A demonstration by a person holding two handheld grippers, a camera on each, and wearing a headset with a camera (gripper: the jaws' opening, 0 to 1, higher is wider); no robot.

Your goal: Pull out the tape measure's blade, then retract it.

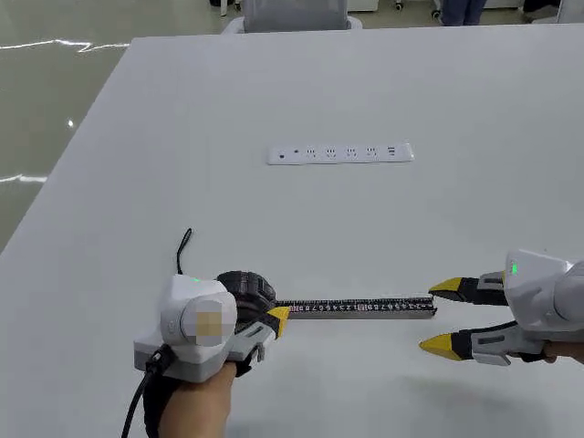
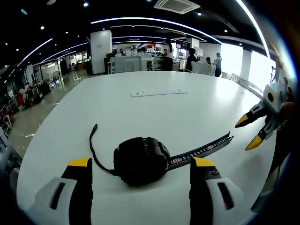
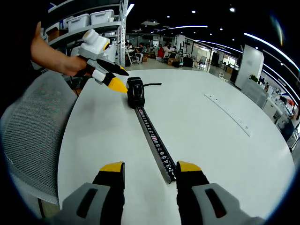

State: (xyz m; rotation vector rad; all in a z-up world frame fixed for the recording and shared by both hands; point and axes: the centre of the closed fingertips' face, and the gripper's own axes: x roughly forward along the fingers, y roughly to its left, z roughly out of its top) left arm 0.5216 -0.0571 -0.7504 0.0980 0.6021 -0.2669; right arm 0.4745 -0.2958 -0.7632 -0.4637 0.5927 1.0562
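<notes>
A black tape measure (image 1: 246, 290) lies on the white table (image 1: 365, 82) near its front left. Its blade (image 1: 360, 307) is pulled out flat to the right. My left gripper (image 2: 141, 162) is open, with its yellow-tipped fingers (image 2: 79, 164) standing either side of the case (image 2: 140, 159) and a gap on each side. My right gripper (image 1: 443, 317) is open at the blade's free end (image 3: 168, 174). That end lies on the table between the right gripper's fingertips, close to one finger (image 3: 187, 171), and is not gripped. The case's black wrist strap (image 1: 185, 245) trails behind it.
A white power strip (image 1: 340, 152) lies across the middle of the table. A grey chair (image 1: 292, 14) stands at the far edge. The table's left edge (image 1: 82, 137) slants toward the shiny floor. People and desks stand far off in the room.
</notes>
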